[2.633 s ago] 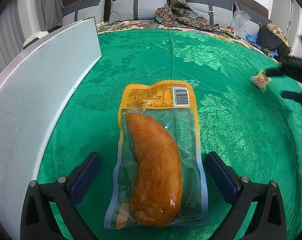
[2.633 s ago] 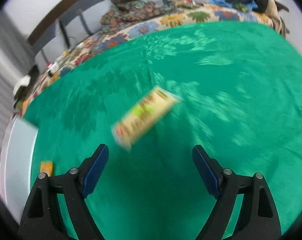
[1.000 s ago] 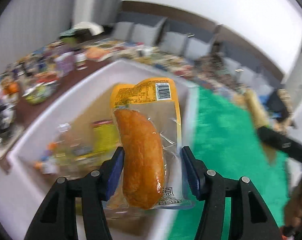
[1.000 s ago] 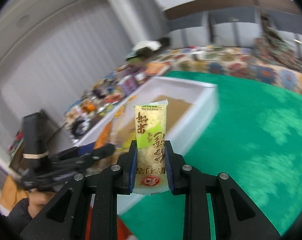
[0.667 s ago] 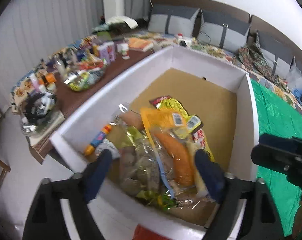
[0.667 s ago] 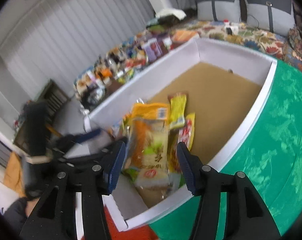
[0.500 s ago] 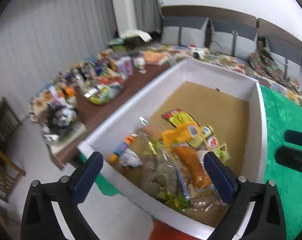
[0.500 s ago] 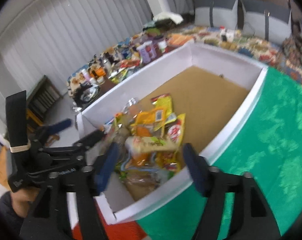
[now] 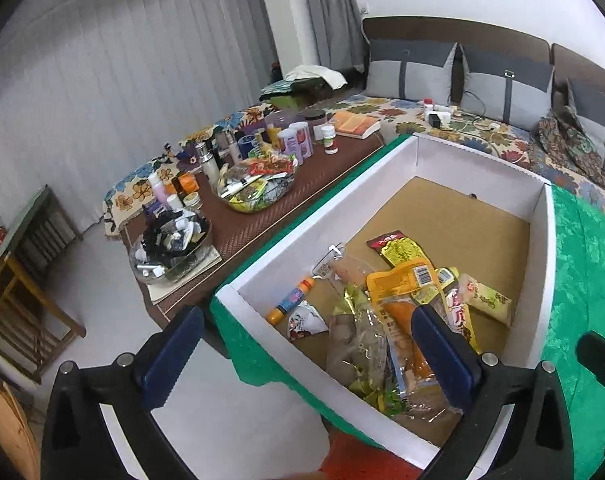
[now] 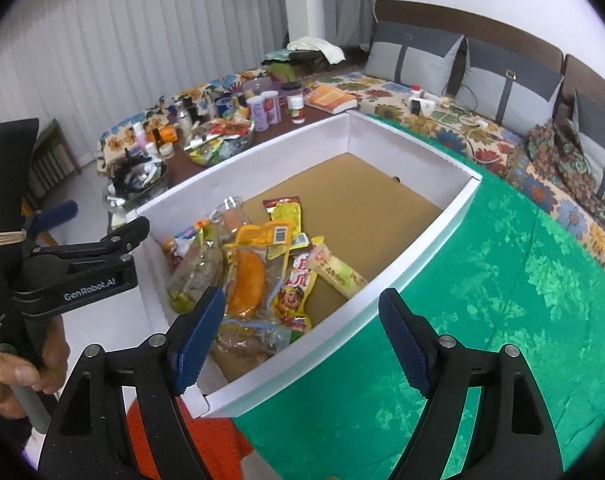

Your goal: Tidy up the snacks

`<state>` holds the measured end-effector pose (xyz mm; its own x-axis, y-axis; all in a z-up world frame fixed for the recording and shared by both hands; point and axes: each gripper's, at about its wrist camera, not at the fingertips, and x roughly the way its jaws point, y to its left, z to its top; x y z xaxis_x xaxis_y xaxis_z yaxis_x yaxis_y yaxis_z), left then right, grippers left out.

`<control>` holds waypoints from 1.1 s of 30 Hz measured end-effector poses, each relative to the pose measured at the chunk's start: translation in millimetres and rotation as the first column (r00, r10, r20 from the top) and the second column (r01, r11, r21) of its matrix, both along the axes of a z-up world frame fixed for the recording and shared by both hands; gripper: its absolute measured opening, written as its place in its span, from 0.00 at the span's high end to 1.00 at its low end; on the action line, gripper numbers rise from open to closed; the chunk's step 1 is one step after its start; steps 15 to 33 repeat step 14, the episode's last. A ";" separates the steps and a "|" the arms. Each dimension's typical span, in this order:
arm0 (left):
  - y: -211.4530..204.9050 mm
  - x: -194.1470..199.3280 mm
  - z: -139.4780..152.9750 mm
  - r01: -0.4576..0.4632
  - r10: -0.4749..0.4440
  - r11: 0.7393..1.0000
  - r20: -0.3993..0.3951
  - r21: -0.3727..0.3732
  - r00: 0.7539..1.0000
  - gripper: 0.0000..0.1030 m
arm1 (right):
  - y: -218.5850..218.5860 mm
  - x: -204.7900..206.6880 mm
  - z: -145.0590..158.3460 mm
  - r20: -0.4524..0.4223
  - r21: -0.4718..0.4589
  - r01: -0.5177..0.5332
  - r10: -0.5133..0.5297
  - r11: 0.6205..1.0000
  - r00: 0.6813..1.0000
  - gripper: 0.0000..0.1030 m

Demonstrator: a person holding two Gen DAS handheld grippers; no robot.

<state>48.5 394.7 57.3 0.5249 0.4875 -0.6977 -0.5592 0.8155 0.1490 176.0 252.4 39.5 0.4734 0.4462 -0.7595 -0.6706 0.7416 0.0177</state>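
Note:
A white box [image 9: 544,264] with a brown floor holds a pile of snacks at its near end. The orange-topped meat pack [image 9: 402,300] lies on the pile, and shows in the right wrist view [image 10: 248,272] too. The yellow-green rice bar [image 9: 486,298] lies beside it [image 10: 336,274]. My left gripper [image 9: 306,356] is open and empty, above the box's near left corner. My right gripper [image 10: 302,336] is open and empty, above the box's near wall [image 10: 342,320]. The left gripper also shows in the right wrist view [image 10: 90,236], to the left of the box.
The box sits on a green cloth [image 10: 482,320]. A brown side table [image 9: 262,216] left of the box carries bottles and bowls of small items. A sofa with grey cushions [image 9: 506,84] runs along the back. A wooden chair [image 9: 18,316] stands on the floor at left.
Both grippers carried their snacks over the box, opened and dropped them in. The meat pack and the rice bar now lie on the pile. Both grippers have since pulled back.

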 end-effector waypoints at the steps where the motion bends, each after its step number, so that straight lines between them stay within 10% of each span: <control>1: 0.4 -1.3 0.7 0.000 0.000 1.000 0.004 -0.005 1.000 0.00 | 1.5 -1.1 0.5 0.007 -0.007 0.000 0.000 1.000 1.000 0.20; 33: 3.8 -7.9 -1.3 -0.018 0.019 0.999 0.032 -0.048 0.999 0.00 | 1.8 7.2 -5.3 -0.013 -0.018 0.042 -0.043 0.999 0.999 0.20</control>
